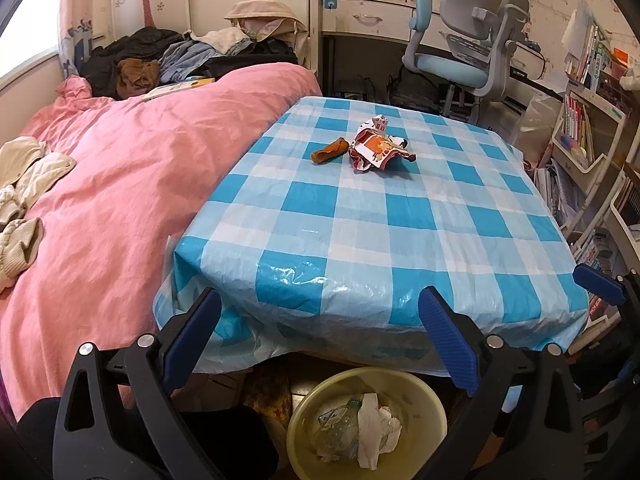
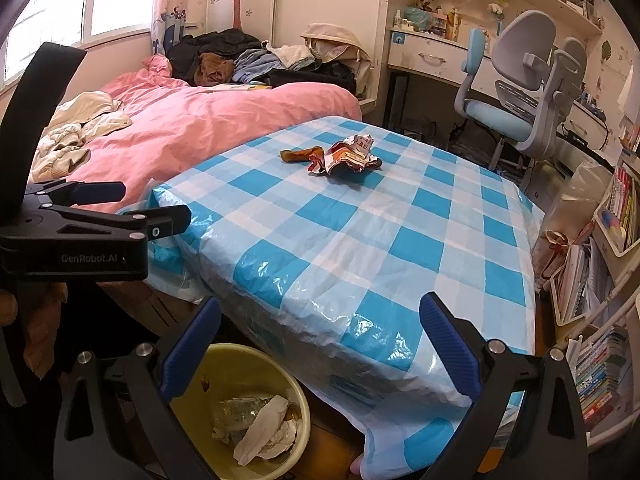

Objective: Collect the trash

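Note:
A crumpled red-and-white snack wrapper (image 1: 376, 148) (image 2: 349, 155) lies far across the blue-checked table (image 1: 360, 232) (image 2: 400, 240), with an orange-brown peel (image 1: 329, 151) (image 2: 301, 155) just left of it. A yellow bin (image 1: 320, 404) (image 2: 208, 376) holding tissue and clear plastic stands on the floor below the table's near edge. My left gripper (image 1: 324, 340) hangs open above the bin, nothing between its fingers. My right gripper (image 2: 320, 344) is open too, empty, at the table's near corner. The left gripper (image 2: 120, 204) also shows at the left of the right wrist view, held by a hand.
A bed with a pink quilt (image 1: 120, 184) (image 2: 208, 120) and piled clothes runs along the table's left side. A grey-and-blue desk chair (image 1: 468, 40) (image 2: 520, 92) stands behind the table. Shelves of books (image 1: 592, 140) (image 2: 600, 280) crowd the right.

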Motion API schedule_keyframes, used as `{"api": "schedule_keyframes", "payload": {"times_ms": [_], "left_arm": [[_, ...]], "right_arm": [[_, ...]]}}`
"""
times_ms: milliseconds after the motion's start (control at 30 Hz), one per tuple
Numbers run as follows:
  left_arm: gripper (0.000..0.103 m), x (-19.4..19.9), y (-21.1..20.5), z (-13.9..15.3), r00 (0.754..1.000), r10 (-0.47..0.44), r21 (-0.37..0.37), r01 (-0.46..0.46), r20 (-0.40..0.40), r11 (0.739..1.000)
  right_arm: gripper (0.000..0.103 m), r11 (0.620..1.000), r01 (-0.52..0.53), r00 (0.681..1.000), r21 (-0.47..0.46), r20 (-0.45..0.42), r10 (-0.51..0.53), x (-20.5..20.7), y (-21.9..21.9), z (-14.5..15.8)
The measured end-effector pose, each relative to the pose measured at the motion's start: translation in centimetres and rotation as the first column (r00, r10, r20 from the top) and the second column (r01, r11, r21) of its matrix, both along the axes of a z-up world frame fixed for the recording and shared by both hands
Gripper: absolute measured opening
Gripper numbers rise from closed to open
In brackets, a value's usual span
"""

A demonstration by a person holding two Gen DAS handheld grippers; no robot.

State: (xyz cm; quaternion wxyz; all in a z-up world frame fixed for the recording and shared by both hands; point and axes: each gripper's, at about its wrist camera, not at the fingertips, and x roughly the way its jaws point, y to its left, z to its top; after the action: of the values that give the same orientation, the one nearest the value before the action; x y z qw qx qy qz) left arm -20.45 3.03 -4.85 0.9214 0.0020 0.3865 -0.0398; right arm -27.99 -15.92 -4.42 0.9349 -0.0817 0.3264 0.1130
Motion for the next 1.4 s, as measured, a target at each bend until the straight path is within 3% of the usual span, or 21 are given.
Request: {"api": "schedule_keyframes", "payload": {"times_ms": [1400], "left_arm": [[0.095, 0.7, -1.4, -0.9, 0.999, -0.013, -0.029, 0.012, -0.033, 1.000]], "right_arm": [[0.095, 1.000, 0.013, 1.000, 0.021, 0.006, -0.013, 0.9, 0.6, -0.1]]}}
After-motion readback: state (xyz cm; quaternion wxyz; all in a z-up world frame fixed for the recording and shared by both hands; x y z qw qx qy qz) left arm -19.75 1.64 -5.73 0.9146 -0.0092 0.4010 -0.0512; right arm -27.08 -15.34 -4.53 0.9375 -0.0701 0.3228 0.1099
